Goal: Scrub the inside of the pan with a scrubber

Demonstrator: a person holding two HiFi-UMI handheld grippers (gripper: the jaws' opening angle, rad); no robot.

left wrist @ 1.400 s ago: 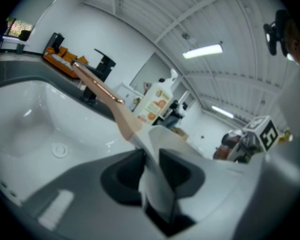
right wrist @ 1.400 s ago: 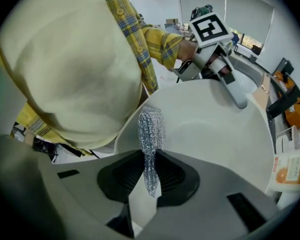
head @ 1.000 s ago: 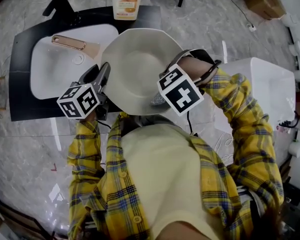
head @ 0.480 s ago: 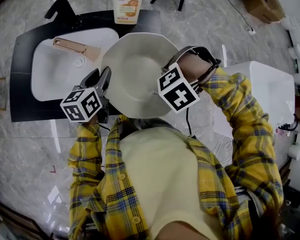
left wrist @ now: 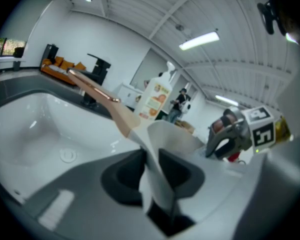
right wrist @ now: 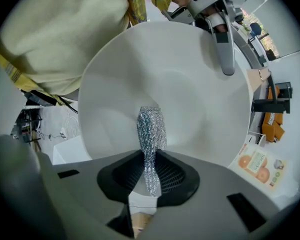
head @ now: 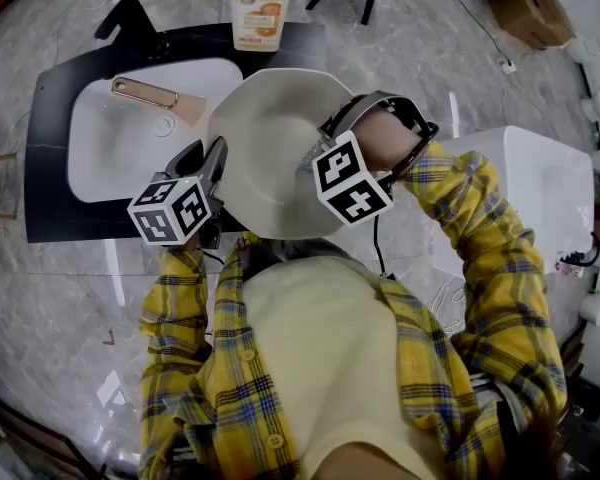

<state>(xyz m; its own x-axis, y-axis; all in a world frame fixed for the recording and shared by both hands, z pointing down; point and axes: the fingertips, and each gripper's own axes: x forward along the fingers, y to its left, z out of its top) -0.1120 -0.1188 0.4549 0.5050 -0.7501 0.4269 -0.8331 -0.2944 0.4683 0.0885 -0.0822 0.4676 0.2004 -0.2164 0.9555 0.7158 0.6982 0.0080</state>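
Inside tilted pan (head: 265,158), scrubber (right wrist: 151,129) lengthwise toward its centre.

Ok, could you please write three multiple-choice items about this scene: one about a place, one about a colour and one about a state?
1. Where does the bottle stand?
A. behind the sink
B. inside the sink
C. on a shelf

2. What colour is the handle of the pan?
A. black
B. copper
C. blue

3. What is the state of the right gripper?
A. open and empty
B. shut on the handle
C. shut on the scrubber

Answers:
1 A: the bottle stands at the sink's far edge.
2 B: the handle over the sink shines copper.
3 C: the jaws pinch the silver scrubber, which rests against the pan's inside.
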